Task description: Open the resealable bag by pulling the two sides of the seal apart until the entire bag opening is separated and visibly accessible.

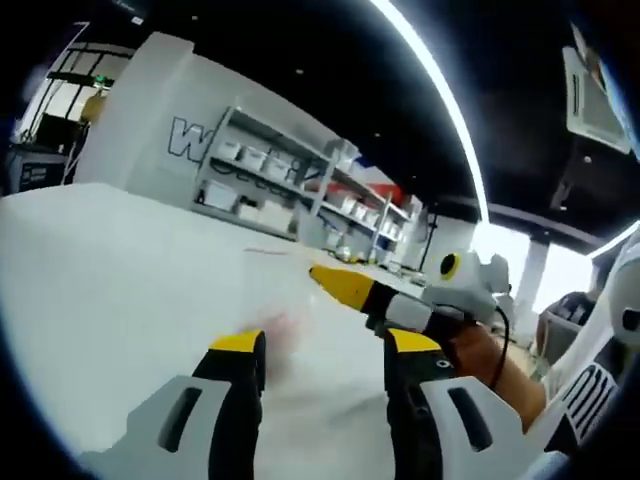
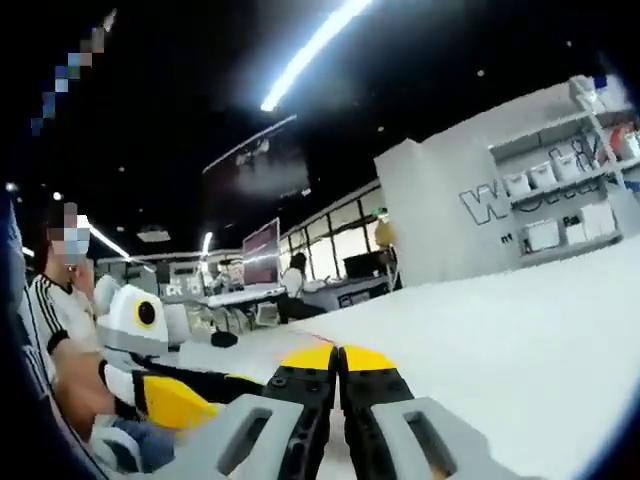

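Note:
The clear resealable bag (image 1: 285, 300) is hard to make out against the white table (image 1: 100, 290); a faint pink mark shows through it. Its thin top edge (image 1: 275, 253) runs to the right gripper (image 1: 335, 280), which comes in from the right with its yellow tips pinched together on that edge. My left gripper (image 1: 325, 342) is open just short of the bag, its jaws spread wide and nothing between them. In the right gripper view the right gripper (image 2: 338, 358) is shut, and a fine reddish line of the bag's seal (image 2: 315, 340) leads away from its tips. The left gripper (image 2: 175, 400) lies low at the left.
Shelves with white boxes (image 1: 290, 185) stand beyond the table's far edge. A hand (image 1: 490, 365) holds the right gripper. A person in a striped shirt (image 2: 55, 310) sits at the left, with desks and monitors (image 2: 260, 250) behind. The white table (image 2: 520, 340) stretches away to the right.

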Available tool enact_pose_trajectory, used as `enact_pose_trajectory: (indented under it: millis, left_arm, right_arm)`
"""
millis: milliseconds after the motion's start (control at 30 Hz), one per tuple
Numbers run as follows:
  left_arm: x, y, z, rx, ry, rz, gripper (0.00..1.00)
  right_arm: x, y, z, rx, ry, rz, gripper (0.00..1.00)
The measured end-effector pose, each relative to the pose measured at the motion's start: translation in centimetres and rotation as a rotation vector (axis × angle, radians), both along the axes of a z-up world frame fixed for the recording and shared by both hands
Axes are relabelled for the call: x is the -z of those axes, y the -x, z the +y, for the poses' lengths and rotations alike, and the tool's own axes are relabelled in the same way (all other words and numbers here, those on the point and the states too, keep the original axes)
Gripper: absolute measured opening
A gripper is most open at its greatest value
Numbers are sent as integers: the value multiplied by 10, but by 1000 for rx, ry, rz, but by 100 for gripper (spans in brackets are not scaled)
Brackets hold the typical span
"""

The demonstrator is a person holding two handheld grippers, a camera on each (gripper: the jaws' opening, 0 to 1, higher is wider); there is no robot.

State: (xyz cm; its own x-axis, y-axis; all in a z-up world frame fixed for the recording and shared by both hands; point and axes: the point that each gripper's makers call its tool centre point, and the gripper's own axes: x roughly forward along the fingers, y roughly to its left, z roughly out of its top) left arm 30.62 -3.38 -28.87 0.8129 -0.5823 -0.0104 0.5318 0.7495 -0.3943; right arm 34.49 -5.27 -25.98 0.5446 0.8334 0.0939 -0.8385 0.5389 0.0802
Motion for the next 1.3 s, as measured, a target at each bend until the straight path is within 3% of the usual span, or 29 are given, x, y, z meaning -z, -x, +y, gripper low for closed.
enact_pose_trajectory:
  millis: [133, 400, 533, 767, 900, 1000, 1300]
  left_arm:
    - [2, -1, 3, -4, 29, 11, 36]
    - [6, -1, 5, -11, 26, 22, 35]
    - [7, 1, 6, -9, 52, 35, 34]
    - [-2, 5, 5, 24, 260, 80, 24]
    - [-5, 4, 9, 16, 342, 95, 20]
    - [-5, 3, 13, 7, 379, 103, 18]
    - [3, 1, 11, -6, 380, 129, 14]
  right_arm:
    - [1, 9, 1, 2, 84, -83, 0]
    - [6, 14, 5, -5, 143, -139, 0]
    - [8, 18, 6, -2, 190, -199, 0]
    - [14, 23, 5, -21, 240, -230, 0]
    - [18, 26, 5, -32, 263, -243, 0]
    - [19, 31, 5, -39, 269, -248, 0]
    - [22, 37, 3, -45, 261, -234, 0]
